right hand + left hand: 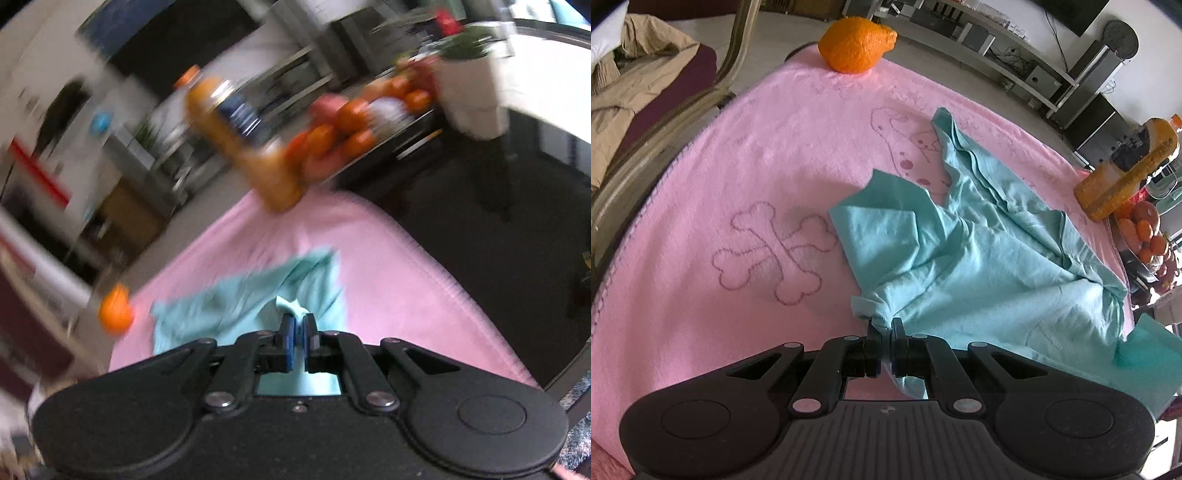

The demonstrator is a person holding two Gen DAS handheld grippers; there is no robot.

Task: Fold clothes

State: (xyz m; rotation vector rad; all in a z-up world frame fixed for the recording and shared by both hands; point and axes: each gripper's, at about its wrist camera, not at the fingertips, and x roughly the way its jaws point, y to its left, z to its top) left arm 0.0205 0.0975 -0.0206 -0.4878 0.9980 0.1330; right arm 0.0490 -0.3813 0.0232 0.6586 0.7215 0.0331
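A light teal garment lies crumpled on a pink blanket printed with bones and a dinosaur. My left gripper is shut on a bunched edge of the garment near the blanket's front. In the blurred right wrist view, my right gripper is shut on another pinch of the teal garment, which trails away over the pink blanket.
An orange sits at the blanket's far edge; it also shows in the right wrist view. An orange juice bottle and a tray of oranges stand at the right edge. A chair with a beige coat is at far left.
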